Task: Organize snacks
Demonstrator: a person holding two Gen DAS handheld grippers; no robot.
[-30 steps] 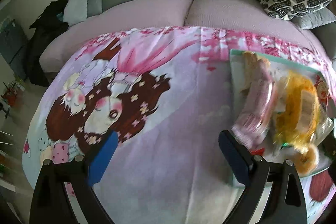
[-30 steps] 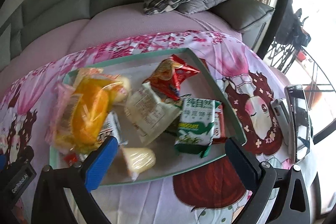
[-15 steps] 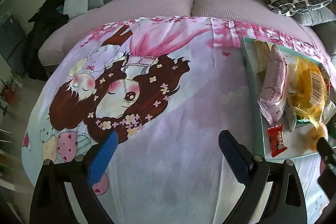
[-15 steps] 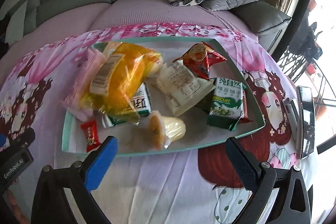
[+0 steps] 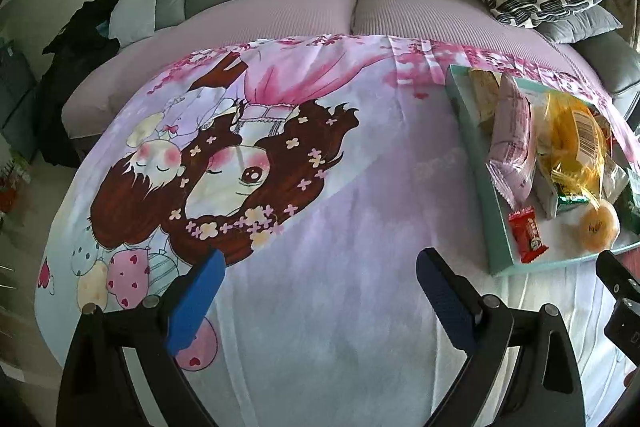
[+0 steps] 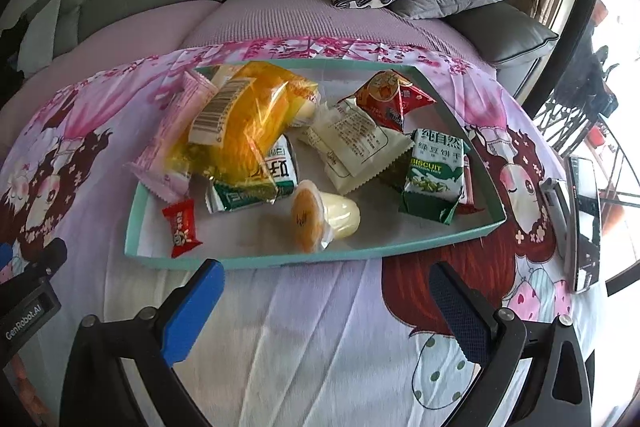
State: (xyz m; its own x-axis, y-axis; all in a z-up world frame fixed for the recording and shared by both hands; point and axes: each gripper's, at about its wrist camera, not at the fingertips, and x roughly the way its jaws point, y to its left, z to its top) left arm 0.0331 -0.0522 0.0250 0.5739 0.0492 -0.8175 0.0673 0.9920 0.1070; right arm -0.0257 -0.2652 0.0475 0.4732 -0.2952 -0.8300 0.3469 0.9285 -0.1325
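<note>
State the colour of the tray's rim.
Teal, or pale green-blue: the tray shows best in the right wrist view.

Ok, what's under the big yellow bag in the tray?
The yellow bag lies on a pink packet and a green-and-white packet, both partly showing. A pale wrapper peeks out behind it. Anything else beneath is covered.

Right gripper [image 6: 326, 301] pulled back from teal tray [image 6: 280, 261]: a second ago its fingertips overlapped the near rim, now the whole tray lies ahead of them. Left gripper [image 5: 320, 291] swung left; tray [image 5: 498, 227] sits further right of its tips.
</note>
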